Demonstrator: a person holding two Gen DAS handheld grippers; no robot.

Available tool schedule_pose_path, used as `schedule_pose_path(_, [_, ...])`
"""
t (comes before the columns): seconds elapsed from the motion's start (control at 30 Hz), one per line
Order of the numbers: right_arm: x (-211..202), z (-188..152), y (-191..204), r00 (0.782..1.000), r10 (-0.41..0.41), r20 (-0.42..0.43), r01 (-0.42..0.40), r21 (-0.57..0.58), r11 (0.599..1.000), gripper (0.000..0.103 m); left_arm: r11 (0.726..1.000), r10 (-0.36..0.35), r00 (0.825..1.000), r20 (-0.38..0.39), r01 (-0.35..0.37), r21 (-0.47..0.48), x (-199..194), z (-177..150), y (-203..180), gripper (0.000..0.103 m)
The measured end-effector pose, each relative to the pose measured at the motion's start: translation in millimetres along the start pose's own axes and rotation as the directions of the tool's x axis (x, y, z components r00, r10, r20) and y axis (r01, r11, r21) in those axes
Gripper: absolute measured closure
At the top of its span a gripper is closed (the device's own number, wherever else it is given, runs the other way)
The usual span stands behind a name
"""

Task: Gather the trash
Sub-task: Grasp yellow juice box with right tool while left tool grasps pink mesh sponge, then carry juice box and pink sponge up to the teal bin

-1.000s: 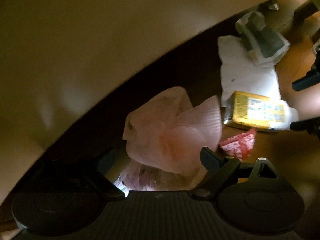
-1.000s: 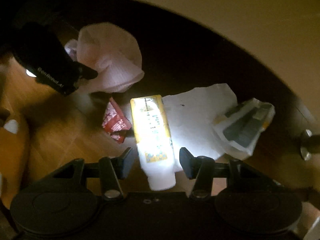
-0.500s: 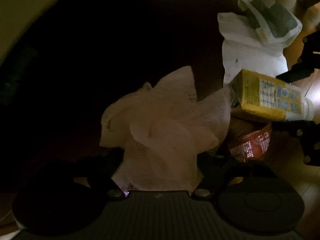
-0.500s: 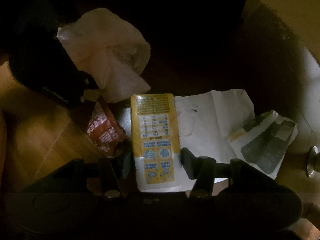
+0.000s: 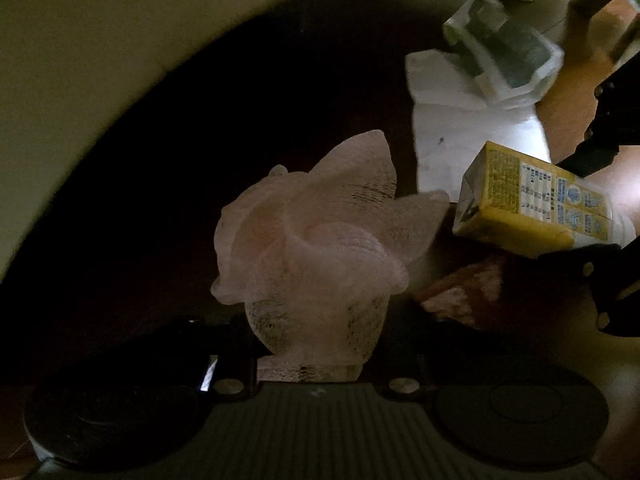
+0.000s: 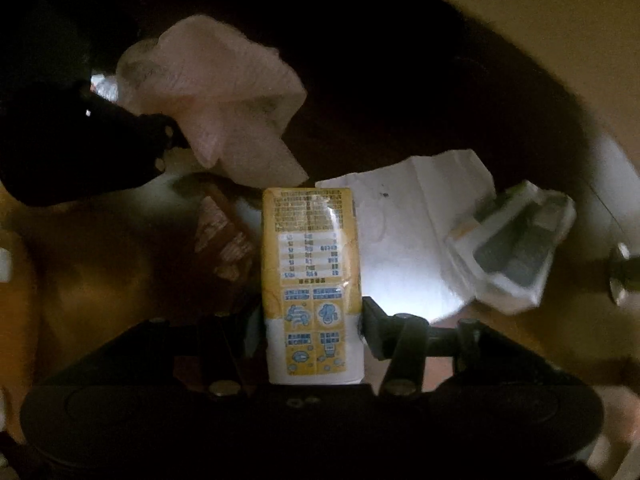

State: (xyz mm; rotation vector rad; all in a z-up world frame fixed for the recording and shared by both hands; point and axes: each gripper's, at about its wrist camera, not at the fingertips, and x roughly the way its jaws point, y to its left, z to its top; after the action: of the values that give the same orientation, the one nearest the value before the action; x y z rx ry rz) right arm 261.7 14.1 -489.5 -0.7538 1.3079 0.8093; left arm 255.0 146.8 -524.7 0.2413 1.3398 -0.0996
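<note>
My left gripper [image 5: 316,336] has just been closing and now pinches the pink net [image 5: 316,248] low down; the mesh bunches between my fingers and flares out above them in crumpled, petal-like folds. My fingers themselves are lost in the dark, so only the squeezed waist of the net shows the grip.

My right gripper [image 6: 314,332] has the carton [image 6: 312,280] between its fingers – the right finger [image 6: 374,332] lies against the carton's side, while the left one is too dark to judge. The carton is yellow above and white near my palm, with a printed table, rows of small blue pictograms and dense lines of text, none of it legible to me.

Just left of the carton, near my right fingertips, lies a reddish wrapper [image 6: 224,240], dim and blurred. Beyond and to the right of the carton, a crumpled white paper [image 6: 420,232] with a small dark speck is spread out, its near corner brightly lit. On its far right edge sits a clear plastic pack [image 6: 516,252] with grey contents. Everything lies on a wooden floor [image 6: 88,280] – past it, deep shadow and then a pale curved surface [image 5: 100,40].
</note>
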Motion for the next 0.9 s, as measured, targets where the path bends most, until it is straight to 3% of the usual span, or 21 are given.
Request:
schedule_pose_path(0.27, [-82.5, -8.5, -0.3, 1.0, -0.008, 0.024, 0.004, 0.141, 0.99, 0.053, 0.994, -0.084, 0.996, 0.034, 0.082, 0.068, -73.9, -1.8, 5.5, 0.082])
schedule_pose_path(0.53, [-192.5, -21.3, -2.5, 0.988, -0.062, 0.14, 0.025, 0.25, 0.968, 0.053, 0.989, -0.122, 0.986, 0.115, 0.111, 0.097, -185.8, 12.8, 12.0, 0.082])
schedule_pose_path(0.7, [-268.3, -44.3, -7.4, 0.964, -0.095, 0.249, 0.011, 0.321, 0.947, 0.053, 0.993, -0.113, 0.976, 0.184, 0.105, 0.051, -266.8, 27.1, 17.5, 0.082])
schedule_pose_path(0.9, [-350.9, -84.0, -18.5, 0.917, -0.137, 0.375, -0.021, 0.388, 0.922, 0.053, 0.991, -0.106, 0.957, 0.272, 0.123, -0.049, -357.3, 39.6, 0.7, 0.082])
